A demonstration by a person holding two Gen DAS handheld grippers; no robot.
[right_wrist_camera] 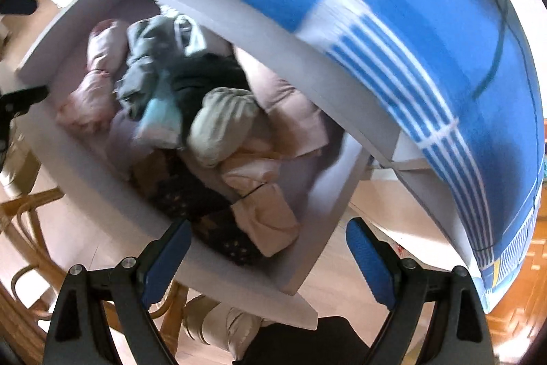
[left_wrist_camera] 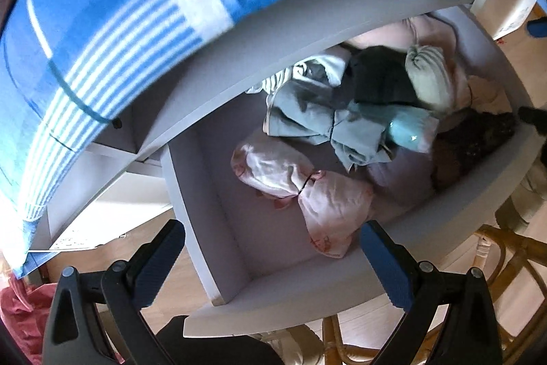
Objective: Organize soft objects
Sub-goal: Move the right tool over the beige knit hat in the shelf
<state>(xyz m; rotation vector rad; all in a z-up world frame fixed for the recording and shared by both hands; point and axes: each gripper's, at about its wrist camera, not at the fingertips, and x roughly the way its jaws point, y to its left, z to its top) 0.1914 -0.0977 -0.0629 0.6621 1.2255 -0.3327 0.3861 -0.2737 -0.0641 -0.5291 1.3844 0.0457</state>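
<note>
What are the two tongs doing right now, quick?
Left tongs: open, holding nothing, above the drawer of clothes.
Right tongs: open, holding nothing, above the same drawer.

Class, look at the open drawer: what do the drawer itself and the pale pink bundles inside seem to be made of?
Drawer: apparently painted or laminated board, going by its flat, stiff, matte pale grey panels with square edges. Pink bundles: soft woven cloth, probably cotton, shown by wrinkles, folds and a dull surface; the fibre cannot be confirmed.
</note>
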